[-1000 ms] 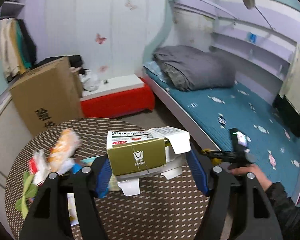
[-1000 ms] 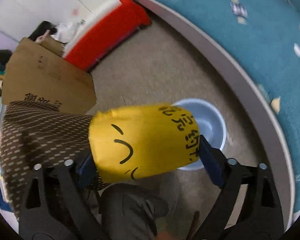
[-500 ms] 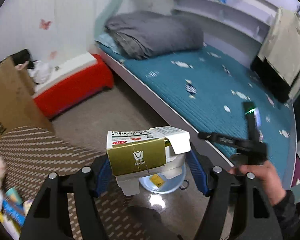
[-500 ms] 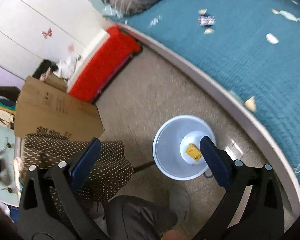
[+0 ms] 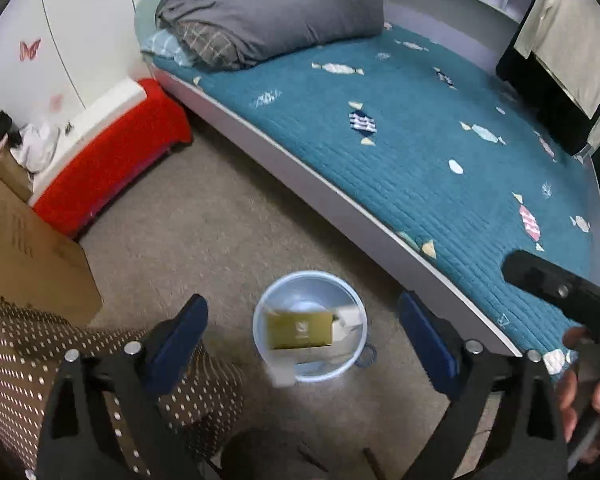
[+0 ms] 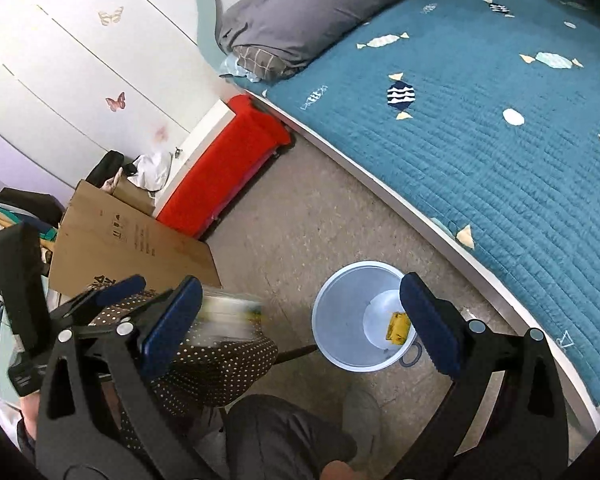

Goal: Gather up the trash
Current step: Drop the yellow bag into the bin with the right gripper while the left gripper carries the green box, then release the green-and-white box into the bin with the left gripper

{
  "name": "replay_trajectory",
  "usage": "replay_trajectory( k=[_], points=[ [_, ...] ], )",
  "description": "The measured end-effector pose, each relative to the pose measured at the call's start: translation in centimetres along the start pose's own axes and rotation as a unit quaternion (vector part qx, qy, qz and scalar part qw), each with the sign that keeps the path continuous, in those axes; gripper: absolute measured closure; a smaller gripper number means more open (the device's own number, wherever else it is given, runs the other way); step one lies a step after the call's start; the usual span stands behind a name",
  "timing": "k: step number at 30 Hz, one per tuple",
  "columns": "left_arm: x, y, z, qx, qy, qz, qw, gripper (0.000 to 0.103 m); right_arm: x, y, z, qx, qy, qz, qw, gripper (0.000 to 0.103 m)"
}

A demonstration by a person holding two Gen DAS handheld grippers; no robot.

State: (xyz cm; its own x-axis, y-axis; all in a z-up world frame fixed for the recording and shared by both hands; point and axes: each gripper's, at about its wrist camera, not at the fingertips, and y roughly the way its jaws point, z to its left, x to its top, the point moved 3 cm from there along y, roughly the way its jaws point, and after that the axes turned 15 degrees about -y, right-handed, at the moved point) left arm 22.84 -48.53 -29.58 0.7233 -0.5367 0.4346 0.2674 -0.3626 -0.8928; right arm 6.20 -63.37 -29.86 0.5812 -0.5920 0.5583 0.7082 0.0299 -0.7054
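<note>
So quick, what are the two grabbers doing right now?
Left gripper: open, empty; the green-gold carton is dropping over the bin.
Right gripper: open, empty.

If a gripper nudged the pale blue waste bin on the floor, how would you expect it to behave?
The bin looks like thin plastic holding only a yellow wrapper and the falling carton, so it is probably light and would slide easily. Tall for its base, it might tip if pushed at the rim.

A pale blue bin (image 5: 310,326) stands upright on the floor beside the bed; a blurred gold carton (image 5: 300,330) sits at its mouth, level; a crumpled yellow wrapper (image 6: 397,327) lies at the bottom.
</note>
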Motion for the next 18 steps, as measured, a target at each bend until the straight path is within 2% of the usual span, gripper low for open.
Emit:
replay_trajectory(
  k=[8, 18],
  points=[
    [-0.5, -3.5, 1.4, -0.001, -0.024, -0.035, 0.9991, 0.009, 0.1, -1.8, 2.1, 0.004, -0.014, -0.027, 1.0, 0.006],
    [-2.6, -12.4, 3.8, -0.004, -0.053, -0.107, 0.9928, 0.009, 1.5, -6.3, 7.9, -0.014, -0.071, -0.085, 0.994, 0.006]
  ],
)
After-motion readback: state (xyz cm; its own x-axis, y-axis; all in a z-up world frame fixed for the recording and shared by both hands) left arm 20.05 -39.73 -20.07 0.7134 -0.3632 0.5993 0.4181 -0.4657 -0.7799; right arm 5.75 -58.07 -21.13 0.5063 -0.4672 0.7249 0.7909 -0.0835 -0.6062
